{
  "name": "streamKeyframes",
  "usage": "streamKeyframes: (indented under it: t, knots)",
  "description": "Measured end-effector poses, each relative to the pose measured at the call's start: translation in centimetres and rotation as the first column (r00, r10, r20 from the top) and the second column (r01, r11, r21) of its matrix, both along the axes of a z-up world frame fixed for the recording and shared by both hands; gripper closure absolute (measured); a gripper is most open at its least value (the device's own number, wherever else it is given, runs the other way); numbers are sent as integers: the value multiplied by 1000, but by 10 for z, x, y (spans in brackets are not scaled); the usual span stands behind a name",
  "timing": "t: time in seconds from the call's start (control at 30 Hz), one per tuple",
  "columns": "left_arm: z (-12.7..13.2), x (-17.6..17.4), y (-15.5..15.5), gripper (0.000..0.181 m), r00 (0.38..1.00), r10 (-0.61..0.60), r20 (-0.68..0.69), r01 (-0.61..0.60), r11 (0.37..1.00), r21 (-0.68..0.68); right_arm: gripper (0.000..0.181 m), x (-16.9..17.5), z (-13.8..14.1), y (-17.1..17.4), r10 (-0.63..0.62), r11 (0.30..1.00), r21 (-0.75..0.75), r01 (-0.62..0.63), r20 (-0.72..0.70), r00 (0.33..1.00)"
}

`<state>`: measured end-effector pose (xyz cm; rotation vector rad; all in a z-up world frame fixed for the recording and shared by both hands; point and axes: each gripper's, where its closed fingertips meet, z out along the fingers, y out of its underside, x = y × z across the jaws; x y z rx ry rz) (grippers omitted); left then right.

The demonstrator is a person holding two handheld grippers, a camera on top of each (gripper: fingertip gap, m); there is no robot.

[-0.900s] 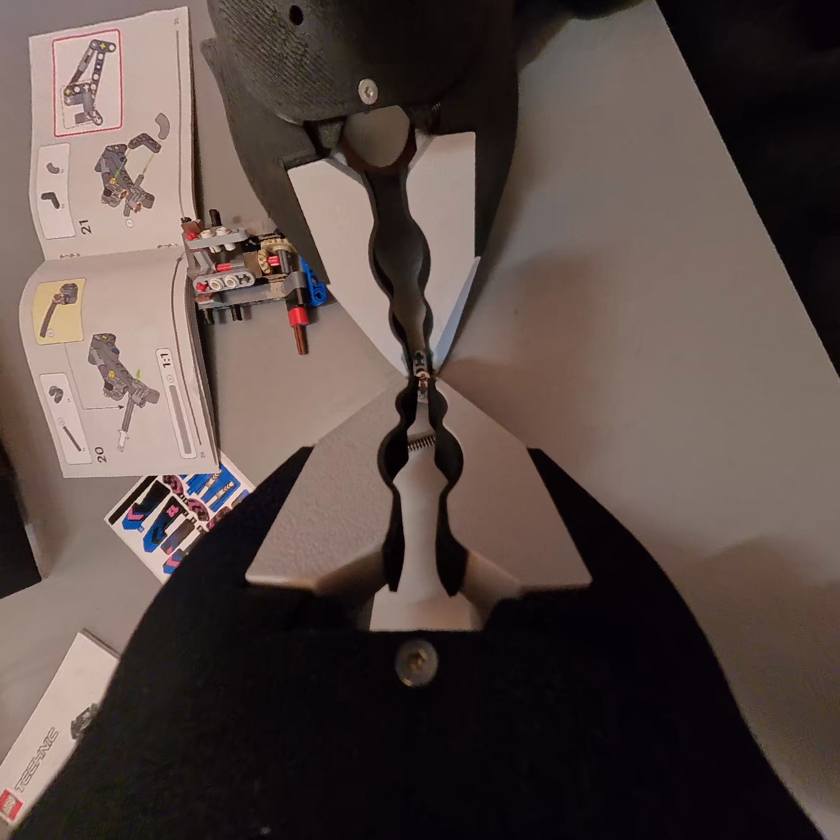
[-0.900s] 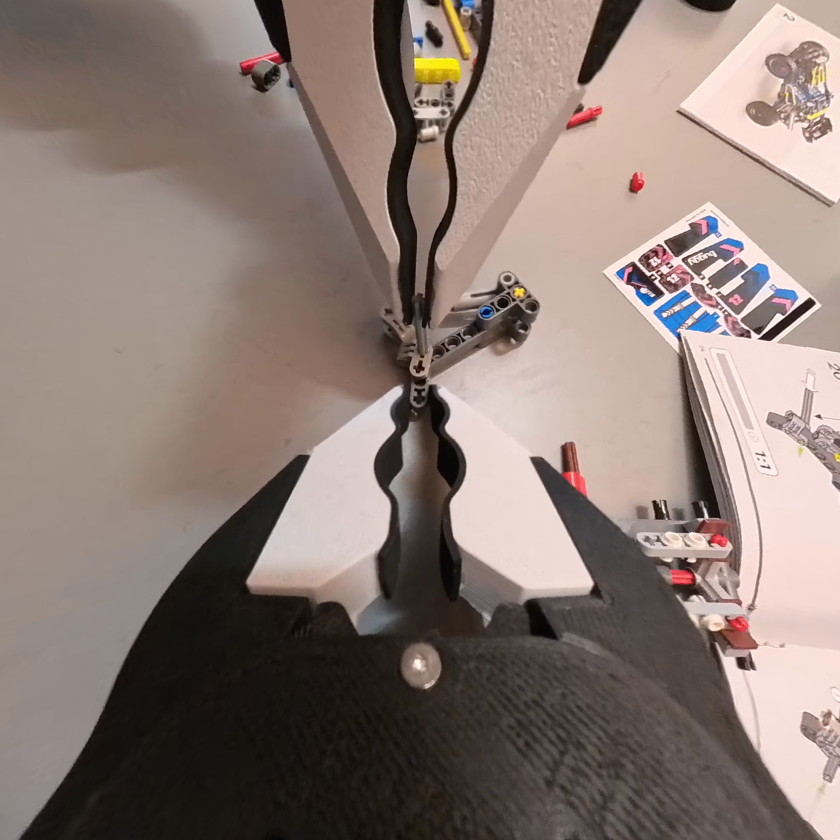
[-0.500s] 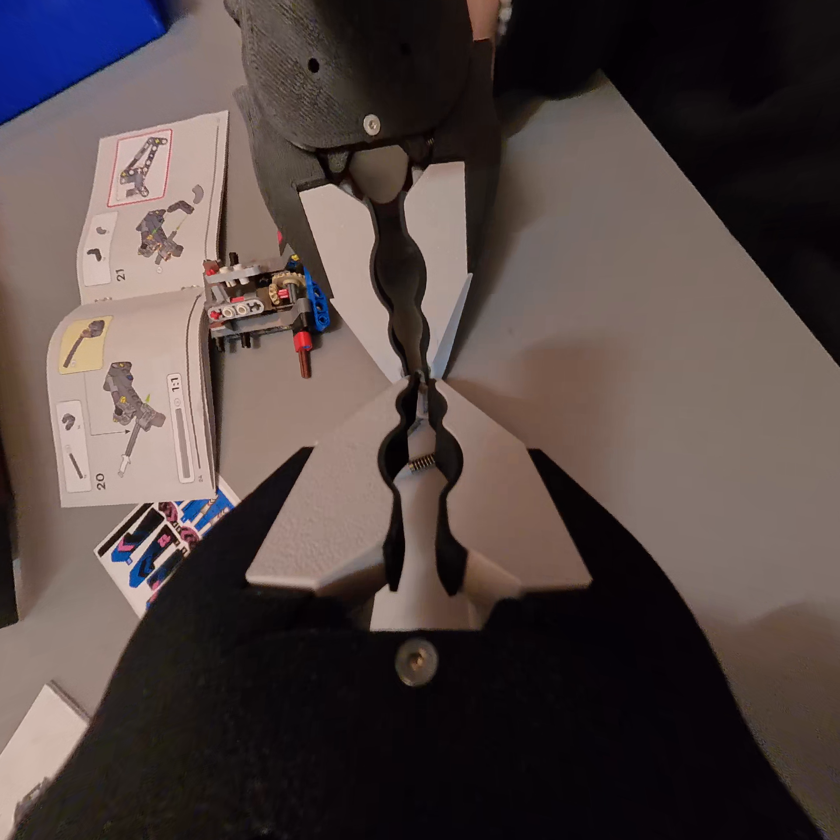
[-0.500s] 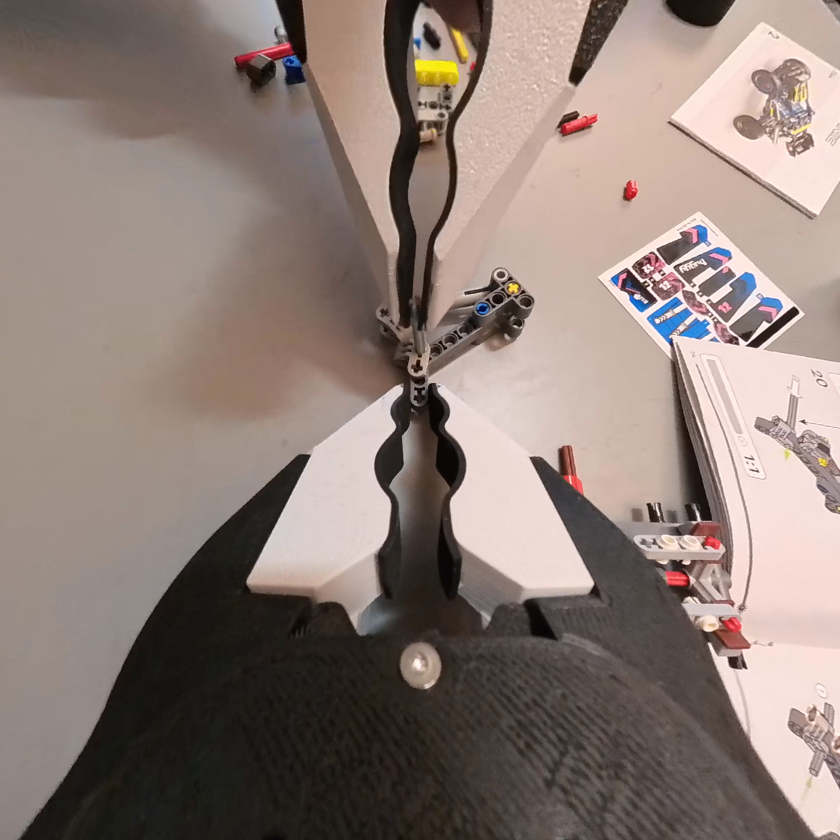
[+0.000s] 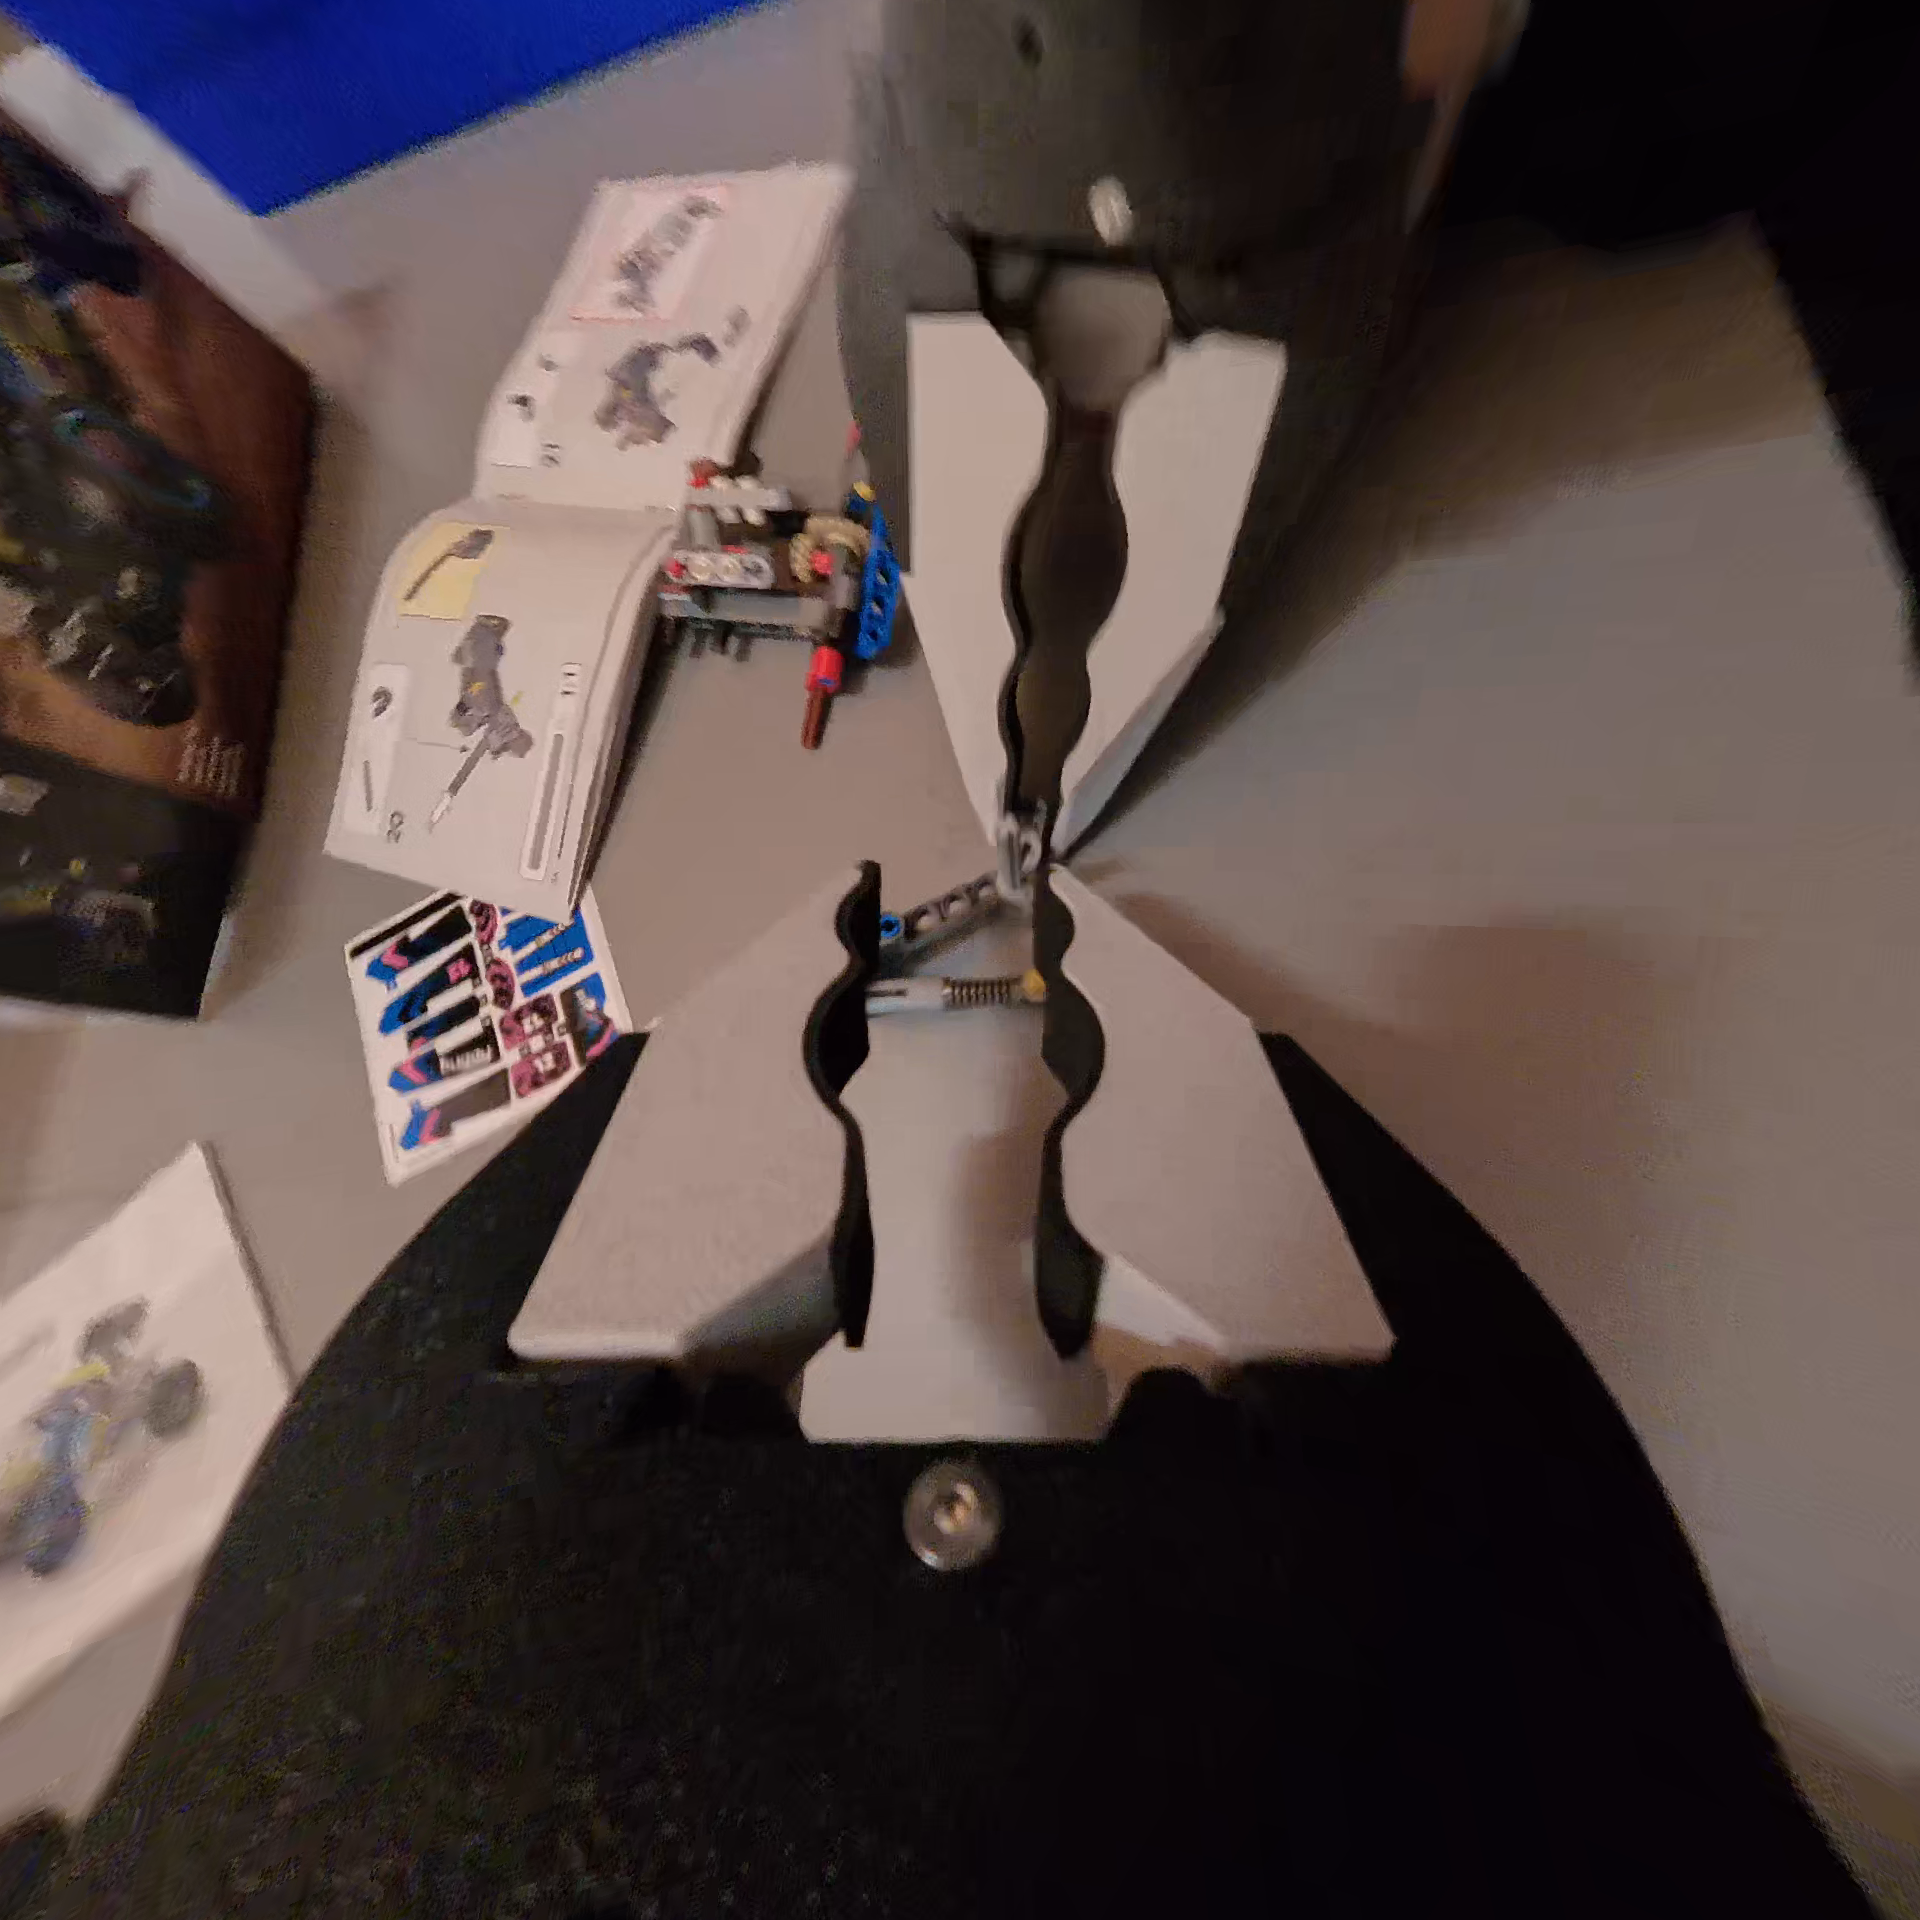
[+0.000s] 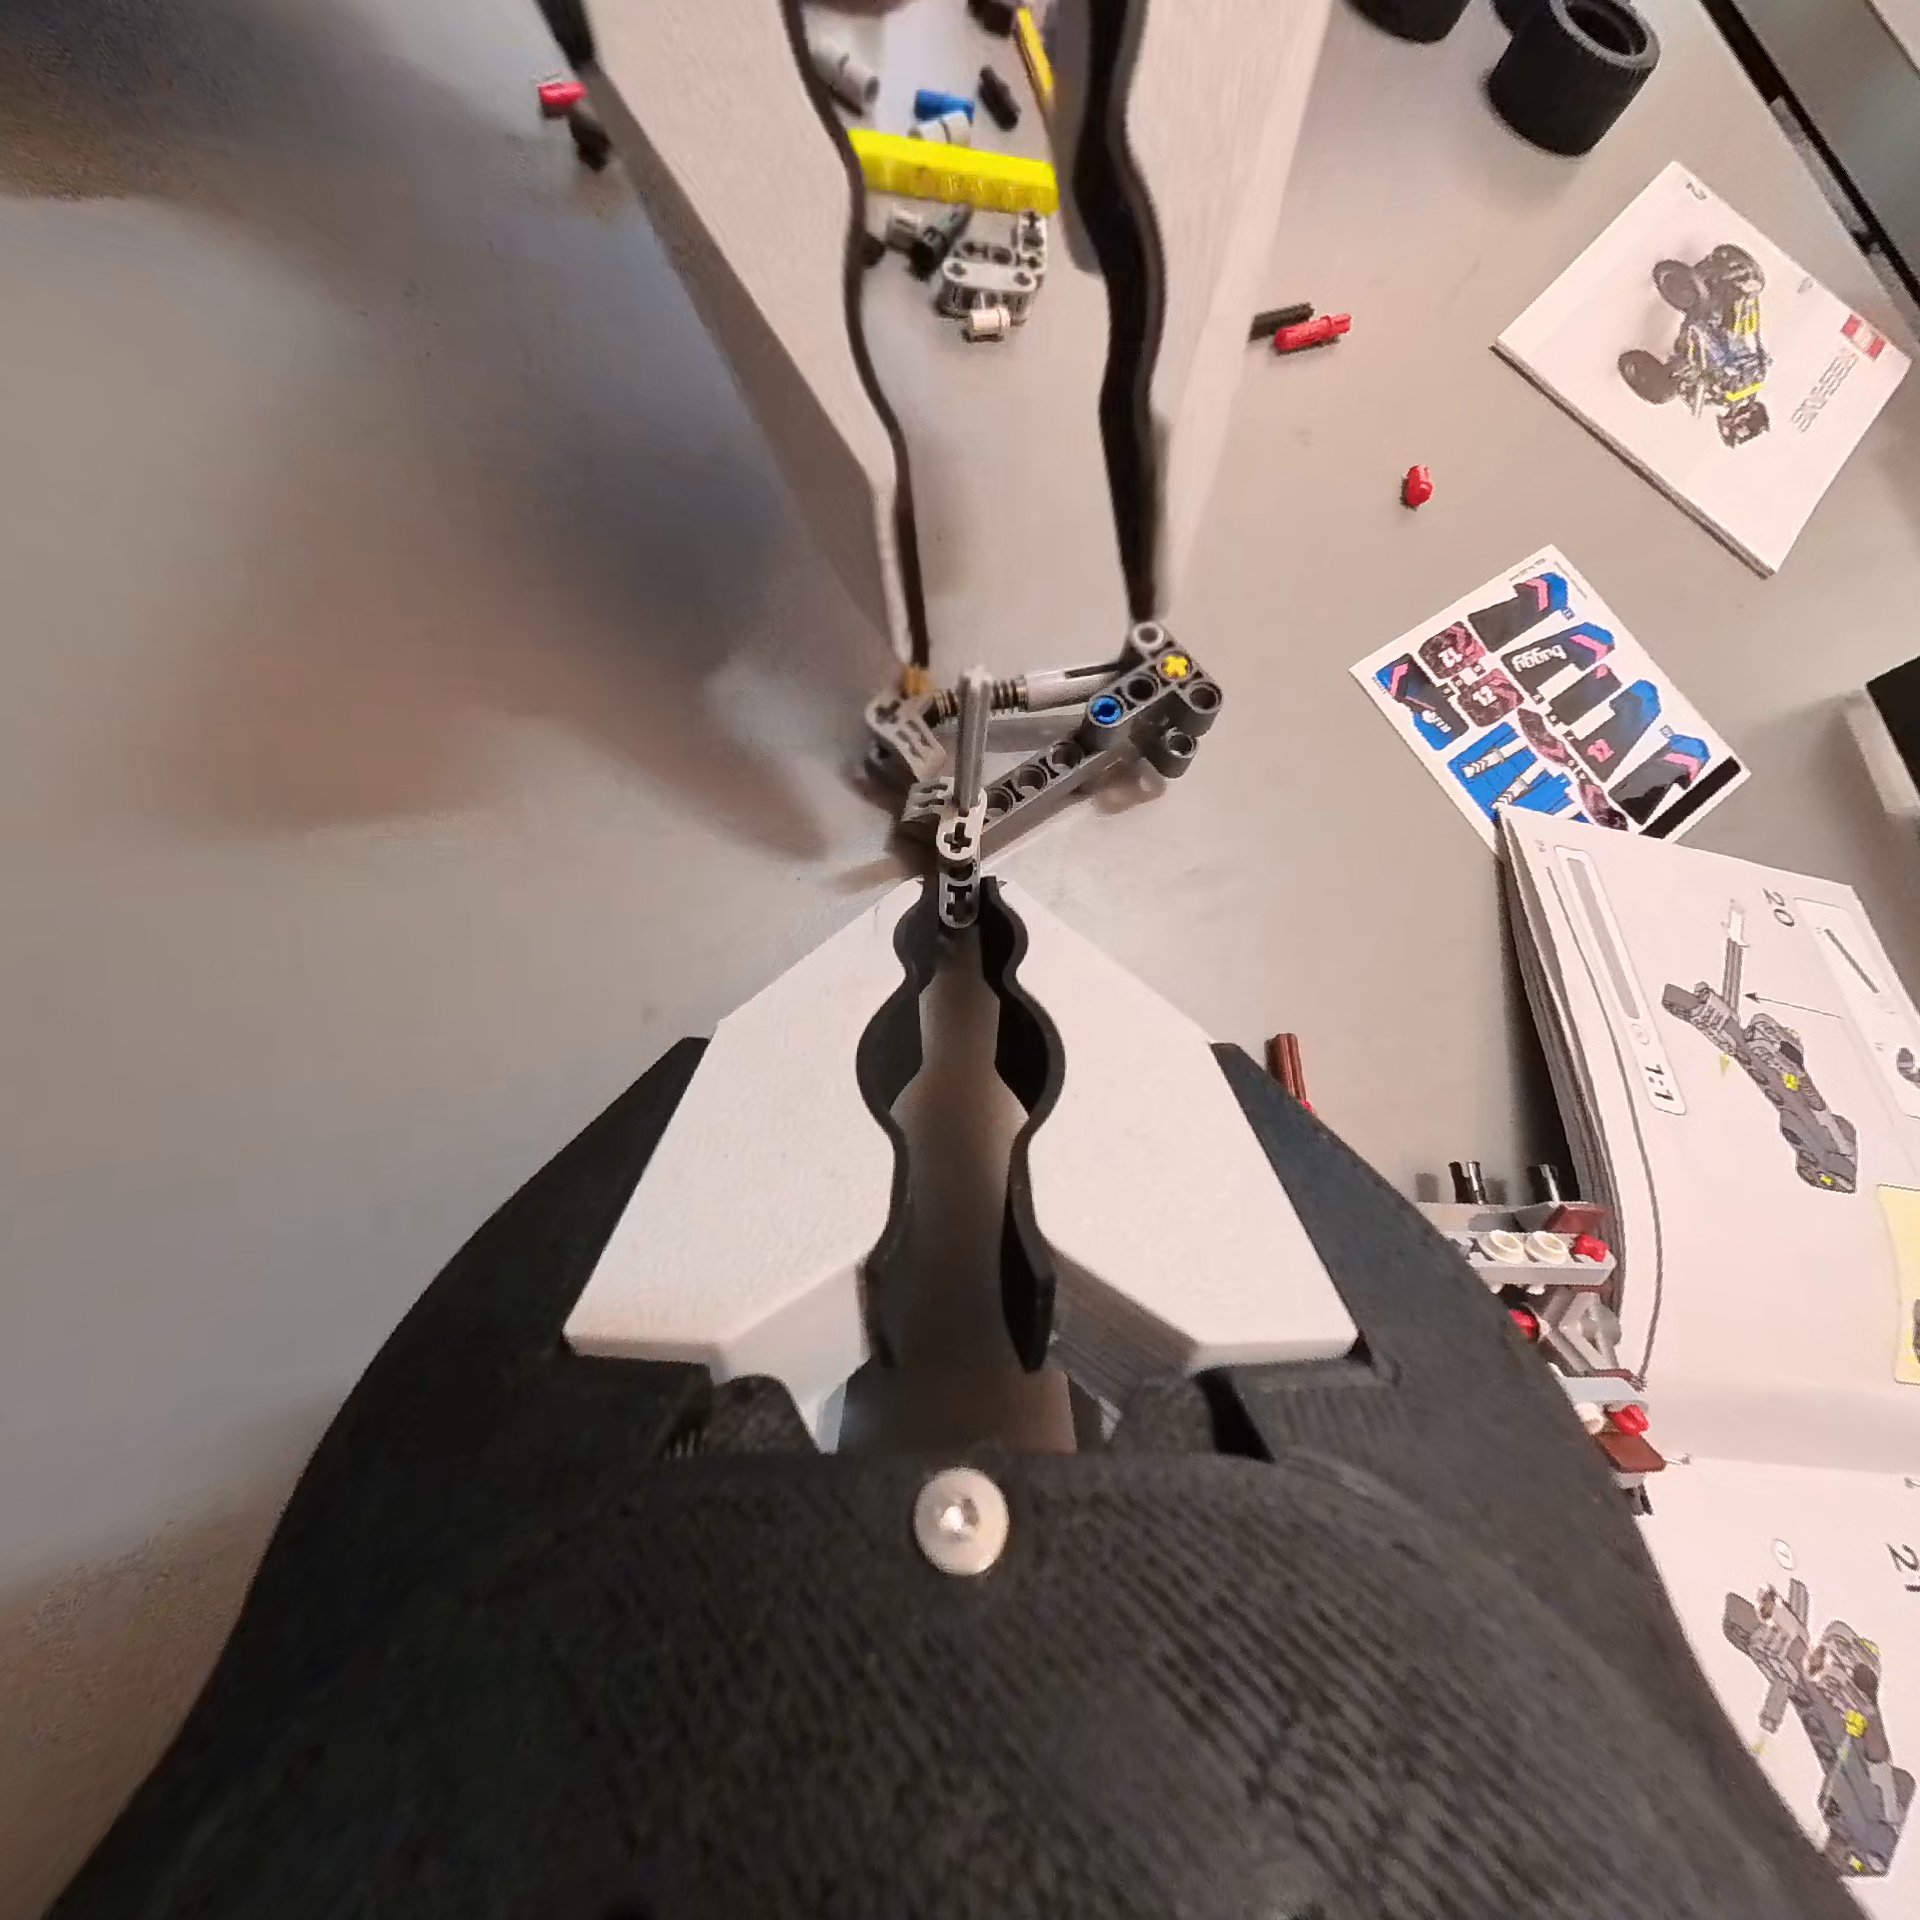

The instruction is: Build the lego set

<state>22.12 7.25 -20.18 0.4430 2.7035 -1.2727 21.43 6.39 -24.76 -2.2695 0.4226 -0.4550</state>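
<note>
The lego box [image 5: 114, 582] is blurred (edge-cropped too); the chassis [image 6: 1538, 1299] sits half-hidden behind the right gripper [image 6: 961, 914].

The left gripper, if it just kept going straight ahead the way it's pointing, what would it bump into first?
Probably the grey lego assembly lying right ahead between the open left gripper tips, then the right gripper facing it; depth is hard to judge.

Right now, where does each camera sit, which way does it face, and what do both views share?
Left wrist view: on the left gripper, facing along its open fingers toward the right gripper.
Right wrist view: on the right gripper, facing along its shut fingers toward the left one.
Shared: grey lego assembly, sticker sheet, booklet.
</note>
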Motion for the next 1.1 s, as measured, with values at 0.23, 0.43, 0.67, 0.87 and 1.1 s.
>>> streamKeyframes:
  t: [0.23,0.43,0.67,0.87,1.1]
  knots:
    - [-18,-13,3,153,894,428,-132,-433,902,-5,175,2,0,0,-20,1000,10,21,-22,1000]
    - [-34,-1,2,158,813,575,-90,-578,816,-5,175,6,0,-1,-49,999,11,49,-24,999]
    - [-15,3,-1,160,778,625,63,-607,773,-184,175,20,14,-2,-99,995,32,96,135,986]
    - [23,23,18,162,675,737,38,-652,620,-435,175,32,52,-4,-206,958,245,148,234,950]
    - [43,19,5,160,751,659,-54,-581,619,-528,175,29,103,1,-267,822,565,70,273,924]
